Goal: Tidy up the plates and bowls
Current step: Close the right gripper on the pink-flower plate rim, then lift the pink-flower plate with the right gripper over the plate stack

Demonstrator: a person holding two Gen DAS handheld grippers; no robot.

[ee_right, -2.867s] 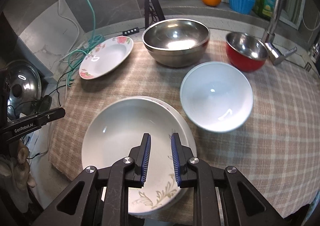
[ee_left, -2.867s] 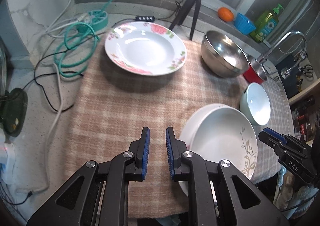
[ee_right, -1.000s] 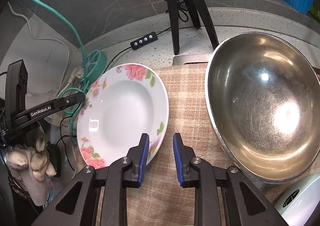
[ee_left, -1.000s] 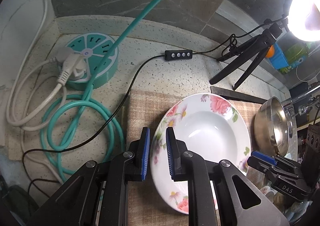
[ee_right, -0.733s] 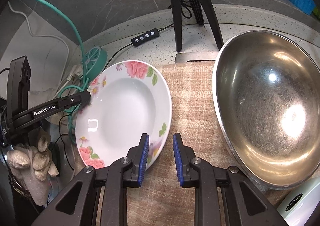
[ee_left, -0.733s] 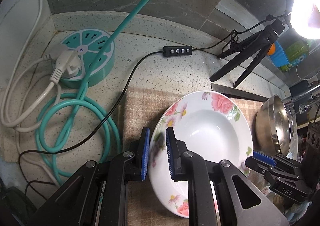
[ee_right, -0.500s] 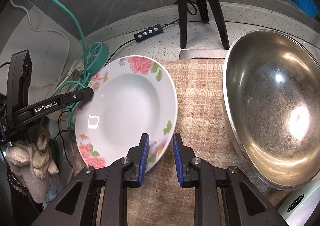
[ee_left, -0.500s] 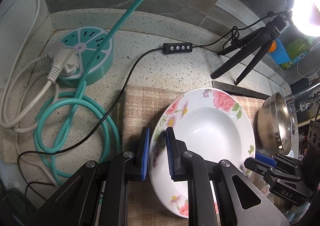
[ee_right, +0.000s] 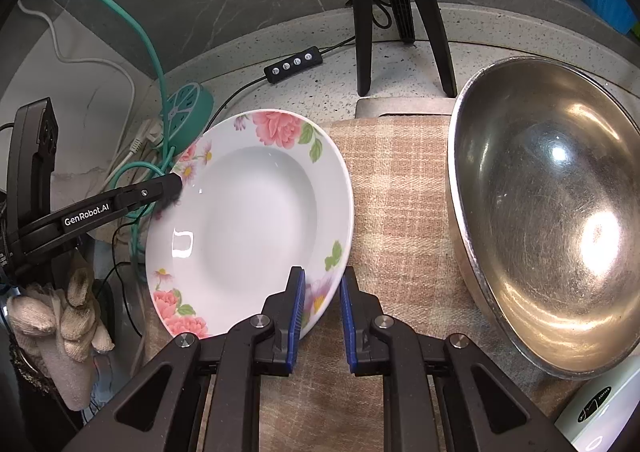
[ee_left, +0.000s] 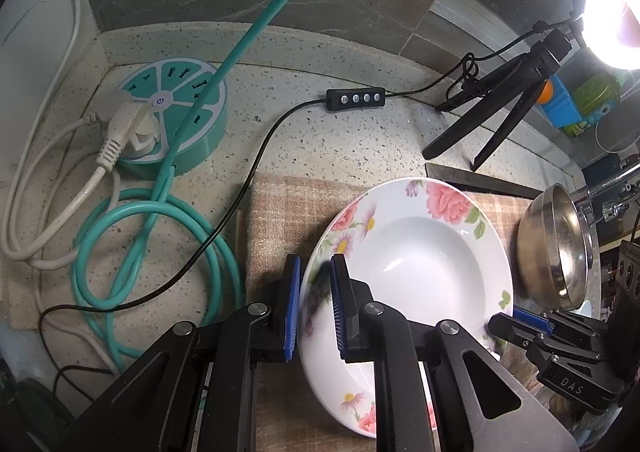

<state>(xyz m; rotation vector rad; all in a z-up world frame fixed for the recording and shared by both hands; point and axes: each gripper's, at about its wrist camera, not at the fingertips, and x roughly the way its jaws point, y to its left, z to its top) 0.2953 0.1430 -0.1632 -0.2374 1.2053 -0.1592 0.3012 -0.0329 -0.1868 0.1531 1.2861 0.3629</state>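
left wrist view: floral plate (ee_left: 408,252) at the back left corner of the checked cloth (ee_left: 276,211), left gripper (ee_left: 314,304) parted astride its left rim. right gripper (ee_right: 322,316) parted astride the near-right rim. judgement: both should clamp squarely and lift level, clear of the steel bowl (ee_right: 548,211).

White plate (ee_right: 248,219) with pink roses — beige checked cloth (ee_right: 404,219), teal cable (ee_left: 144,211).

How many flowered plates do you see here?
1. The flowered plate sits at the left end of the checked cloth, beside the big steel bowl, with the left tool and right tool straddling opposite edges. Others could be out of view.
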